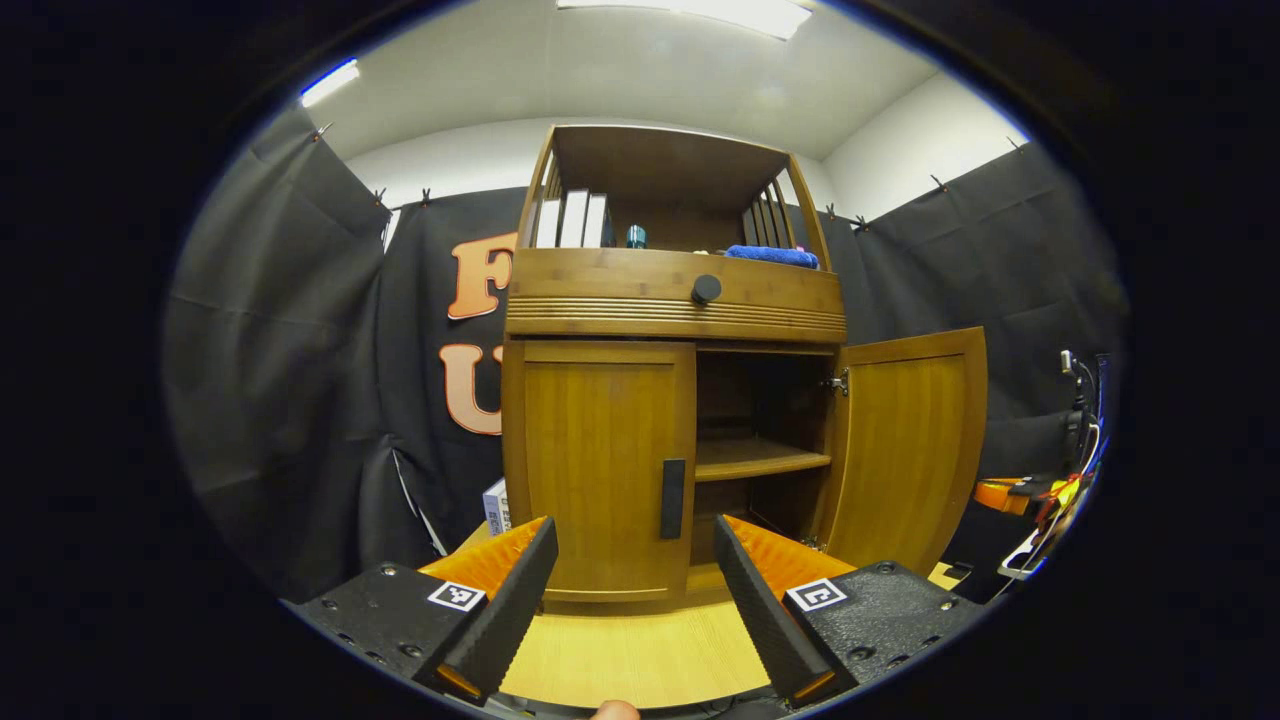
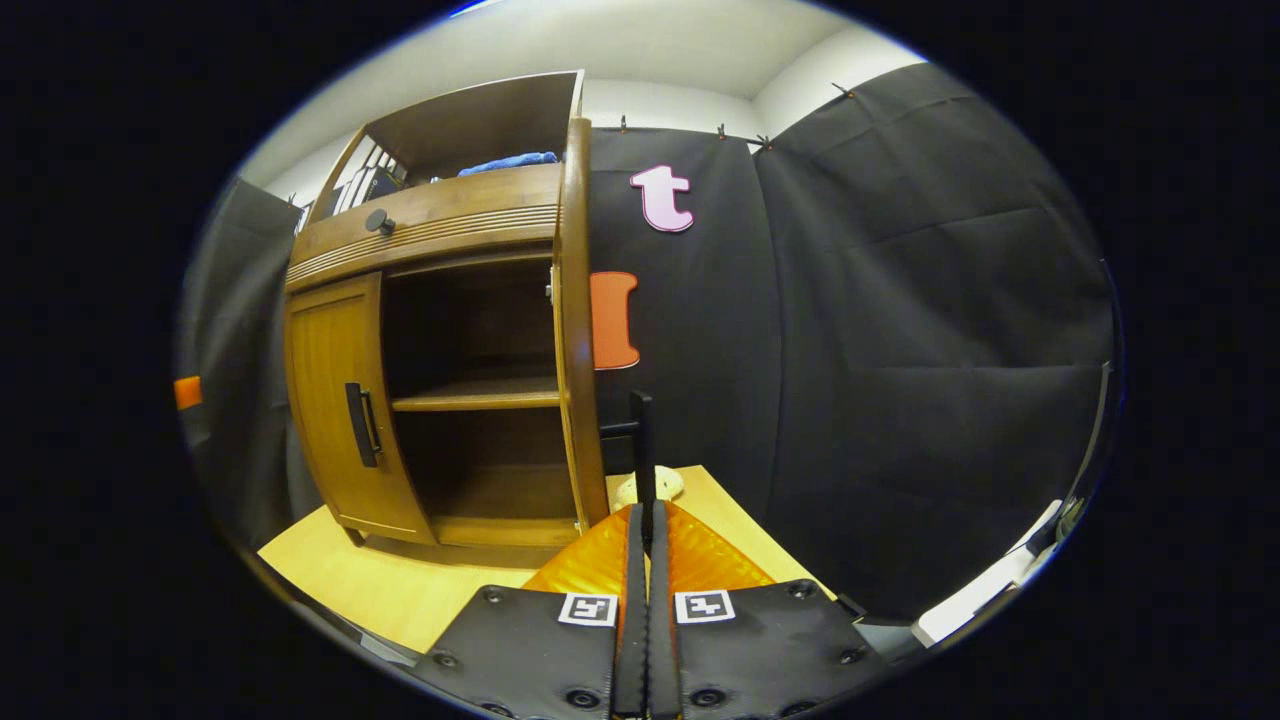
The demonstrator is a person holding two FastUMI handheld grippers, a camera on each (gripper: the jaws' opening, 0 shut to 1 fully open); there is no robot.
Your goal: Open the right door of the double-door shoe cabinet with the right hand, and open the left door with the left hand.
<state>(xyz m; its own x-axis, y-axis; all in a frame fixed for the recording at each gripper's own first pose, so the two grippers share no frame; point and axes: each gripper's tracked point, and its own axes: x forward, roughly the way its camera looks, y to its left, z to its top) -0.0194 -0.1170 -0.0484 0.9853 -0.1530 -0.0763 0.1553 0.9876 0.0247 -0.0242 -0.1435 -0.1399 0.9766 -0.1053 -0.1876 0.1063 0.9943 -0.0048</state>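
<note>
The wooden shoe cabinet [image 1: 675, 300] stands on a light wooden table [image 1: 640, 650]. Its left door [image 1: 600, 460] is closed, with a dark vertical handle [image 1: 673, 498] at its inner edge. My left gripper [image 1: 633, 525] is open just in front of that door, its fingers either side of the handle and apart from it. The right door [image 1: 905, 450] is swung wide, baring a shelf [image 1: 760, 458]. In the right gripper view that door [image 2: 575, 330] is edge-on, and my right gripper [image 2: 640, 512] is shut on its dark handle [image 2: 641, 440].
A drawer with a round knob [image 1: 706, 289] runs above the doors. The open top shelf holds books [image 1: 575, 220] and a blue cloth [image 1: 772, 256]. Black cloth walls stand close behind and to the sides. Orange gear with cables [image 1: 1030, 495] sits at the right.
</note>
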